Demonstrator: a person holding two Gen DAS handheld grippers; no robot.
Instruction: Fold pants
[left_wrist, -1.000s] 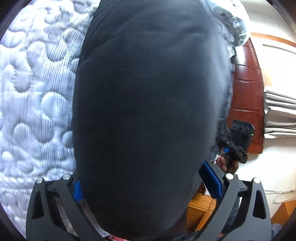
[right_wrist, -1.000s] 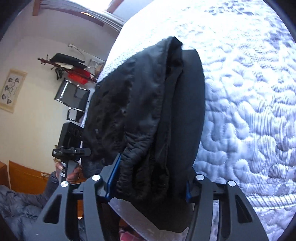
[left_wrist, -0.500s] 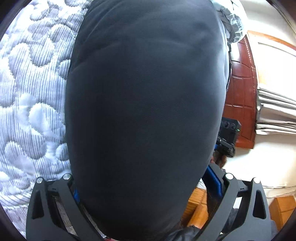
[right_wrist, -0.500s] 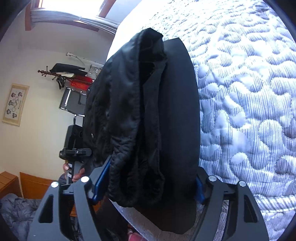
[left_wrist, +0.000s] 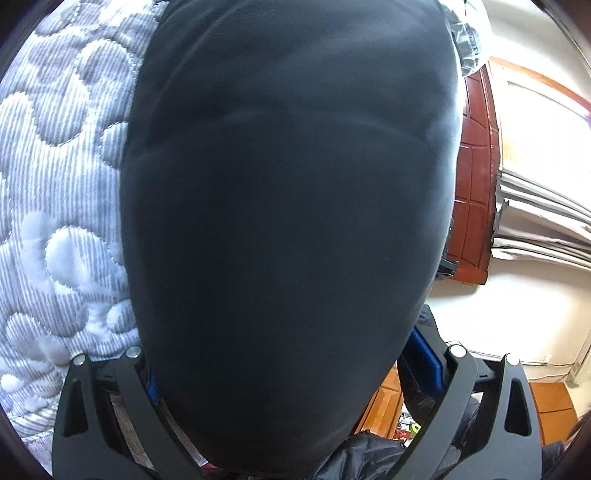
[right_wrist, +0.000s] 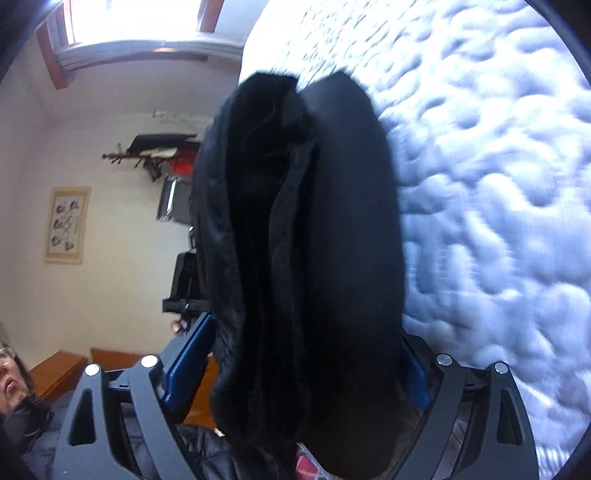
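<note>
The black pants (left_wrist: 288, 221) fill most of the left wrist view, hanging as a smooth dark sheet right in front of the camera. My left gripper (left_wrist: 291, 373) is shut on the pants. In the right wrist view the pants (right_wrist: 303, 240) hang in thick folded layers, fleece lining showing on the left. My right gripper (right_wrist: 303, 373) is shut on that bunch. Both grippers hold the pants up off the bed (right_wrist: 498, 184). The blue pads (right_wrist: 184, 365) show beside the cloth.
The quilted white bed cover (left_wrist: 55, 203) lies left of the pants. A red-brown door (left_wrist: 476, 184) and curtains (left_wrist: 546, 221) are at the right. A coat rack (right_wrist: 155, 155), a wall picture (right_wrist: 66, 225) and wooden furniture (right_wrist: 59, 373) stand beyond the bed.
Both grippers have lifted and swung the pants. The bed has drawn closer in the left view. The right view has rotated toward the wall and is now blurred.
</note>
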